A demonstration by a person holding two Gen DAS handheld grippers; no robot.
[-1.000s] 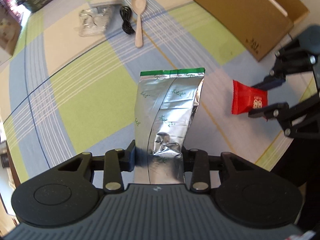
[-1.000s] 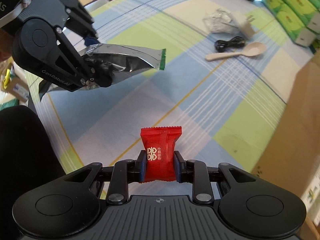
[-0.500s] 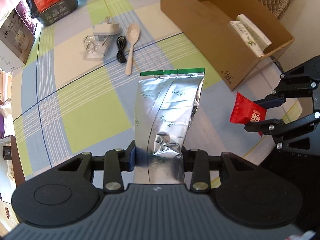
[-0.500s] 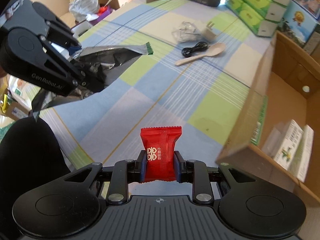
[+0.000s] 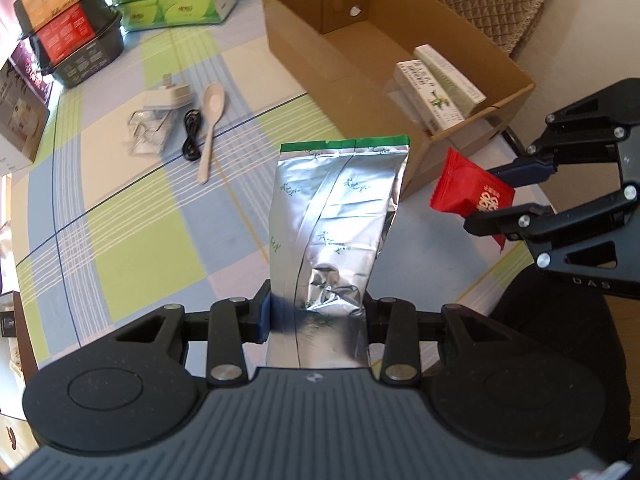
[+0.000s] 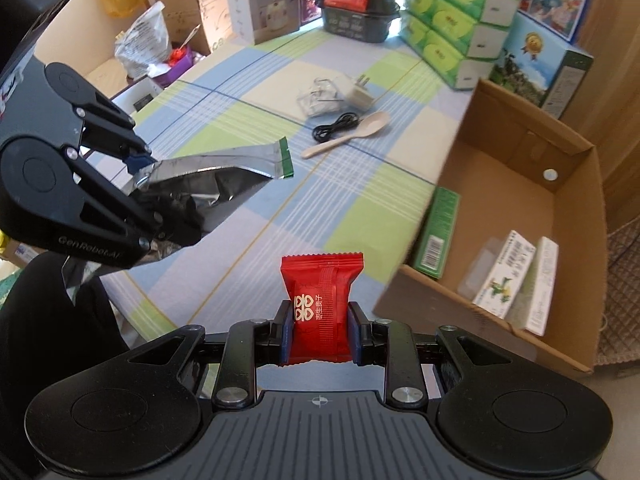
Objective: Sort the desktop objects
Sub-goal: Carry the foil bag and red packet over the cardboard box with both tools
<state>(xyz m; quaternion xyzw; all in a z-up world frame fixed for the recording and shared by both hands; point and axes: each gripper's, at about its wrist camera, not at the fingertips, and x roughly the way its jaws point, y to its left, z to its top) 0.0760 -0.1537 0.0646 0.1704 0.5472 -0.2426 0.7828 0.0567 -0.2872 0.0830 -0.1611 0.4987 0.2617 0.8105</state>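
My left gripper [image 5: 316, 316] is shut on a silver foil pouch [image 5: 336, 216] with a green top edge, held up above the checked tablecloth. My right gripper [image 6: 320, 332] is shut on a small red snack packet [image 6: 320, 300]. In the left wrist view the right gripper [image 5: 516, 192] and the red packet [image 5: 468, 196] hang at the right, near the corner of an open cardboard box [image 5: 304, 52]. The right wrist view shows the left gripper [image 6: 140, 184] with the pouch [image 6: 224, 168] at the left and the box [image 6: 516, 200] at the right.
Two white-green cartons [image 5: 436, 88] lie in the box, a green carton [image 6: 436, 232] against its wall. On the cloth lie a beige spoon [image 5: 212, 120], a black cable [image 5: 191, 136], a white charger [image 5: 168, 96] and a clear bag [image 5: 146, 132]. Tissue packs [image 6: 452, 28] and boxes line the far edge.
Both grippers have risen and drawn back from the table, each keeping its item. The cardboard box has come fully into view, and the red packet is now closer to its near corner.
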